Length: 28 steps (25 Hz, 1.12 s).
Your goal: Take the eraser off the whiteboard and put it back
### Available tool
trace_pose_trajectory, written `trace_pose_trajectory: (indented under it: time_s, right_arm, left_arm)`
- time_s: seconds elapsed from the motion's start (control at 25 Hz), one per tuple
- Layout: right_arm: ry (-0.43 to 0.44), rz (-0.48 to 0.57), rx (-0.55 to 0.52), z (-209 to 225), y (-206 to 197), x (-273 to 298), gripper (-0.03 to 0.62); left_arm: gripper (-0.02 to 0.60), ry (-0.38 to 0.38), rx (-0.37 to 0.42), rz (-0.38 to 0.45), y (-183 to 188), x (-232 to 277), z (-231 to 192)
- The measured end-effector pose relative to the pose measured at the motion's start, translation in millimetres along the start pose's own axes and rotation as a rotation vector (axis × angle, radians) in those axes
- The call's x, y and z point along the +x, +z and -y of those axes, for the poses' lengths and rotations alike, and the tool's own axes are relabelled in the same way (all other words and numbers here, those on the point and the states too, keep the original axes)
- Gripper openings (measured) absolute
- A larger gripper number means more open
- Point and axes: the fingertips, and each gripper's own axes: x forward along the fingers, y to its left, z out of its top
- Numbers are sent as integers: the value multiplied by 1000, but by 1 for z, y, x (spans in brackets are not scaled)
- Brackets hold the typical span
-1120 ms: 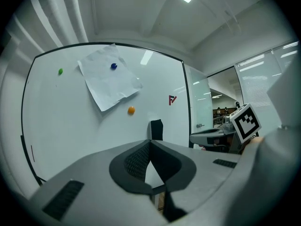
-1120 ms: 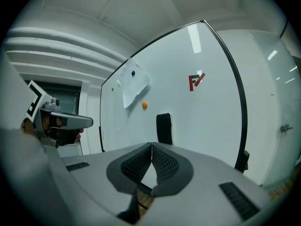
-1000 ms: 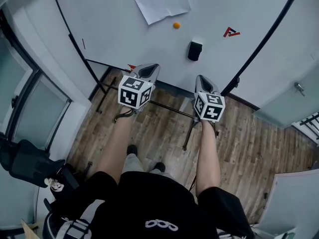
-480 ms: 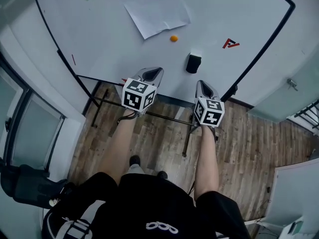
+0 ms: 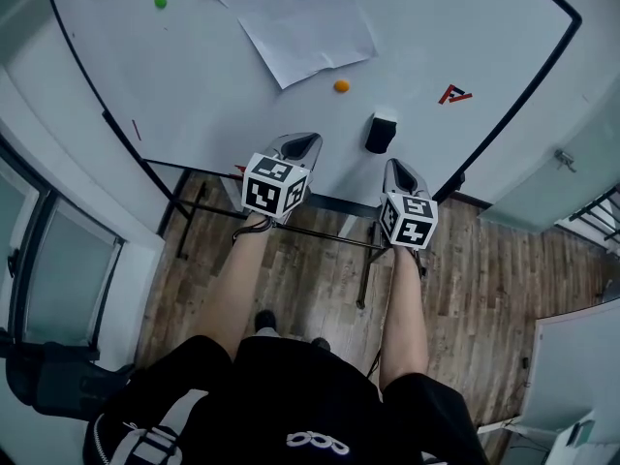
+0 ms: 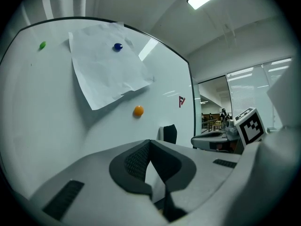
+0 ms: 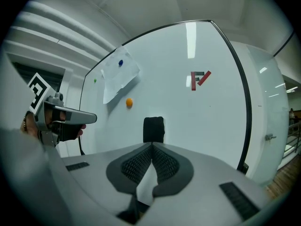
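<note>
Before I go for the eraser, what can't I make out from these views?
- Eraser: the face against the board is hidden by its own body, in every view.
- Whiteboard: top edge cut off by the head view's frame.
- Small red mark near the board's left edge: too small to identify, head view.
</note>
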Motion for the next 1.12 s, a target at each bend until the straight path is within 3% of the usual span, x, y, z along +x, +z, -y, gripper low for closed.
trace_pose_trajectory:
  time_s: [0.28,0.32,0.36,0.44,1.12]
  right_arm:
    - [-44,21,33,2,1,16,30]
    - [-40,14,38,1,0,20,99]
    - [-37,3,43,-1,-2,25,225]
    - [-49,-11,47,-1,-3,35,258]
    - [-265,-26,70,6,-1,92,273]
  left_arm:
    - [9,-36,-55,-2,-9,5,-6]
    - [9,-43,-61,-2,-10,5,-7]
    - [9,-48,-64,-2,-10,6,-7]
    - [9,-58,-64,-2,-11,6,-9]
    - [9,-108,-33,-31,-16,11,-57]
